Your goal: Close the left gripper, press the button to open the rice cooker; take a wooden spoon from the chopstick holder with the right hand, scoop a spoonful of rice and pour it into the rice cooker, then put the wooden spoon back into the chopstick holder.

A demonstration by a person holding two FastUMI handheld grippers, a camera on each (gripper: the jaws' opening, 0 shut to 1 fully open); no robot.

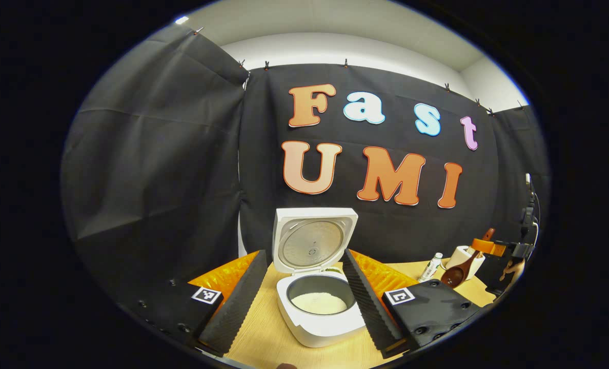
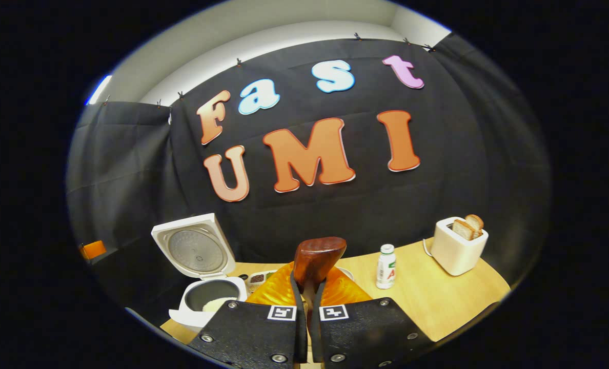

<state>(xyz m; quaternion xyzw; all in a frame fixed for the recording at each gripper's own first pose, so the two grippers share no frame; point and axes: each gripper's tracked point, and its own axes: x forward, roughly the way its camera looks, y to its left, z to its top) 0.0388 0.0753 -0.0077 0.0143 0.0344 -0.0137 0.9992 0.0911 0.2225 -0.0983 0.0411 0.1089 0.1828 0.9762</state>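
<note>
The white rice cooker stands open on the wooden table, lid upright and white rice in its pot. My left gripper is open, one finger on each side of the cooker, touching nothing. My right gripper is shut on the handle of the wooden spoon, whose dark bowl sticks up ahead of the fingers. From the left gripper view, the spoon hangs bowl-down in front of a white chopstick holder, with the right gripper on its handle. The open cooker lies to the spoon's left.
A small white bottle stands on the table near the holder. A white toaster with bread slices sits at the far right. A small compartment tray lies behind the cooker. A hand holds the right gripper.
</note>
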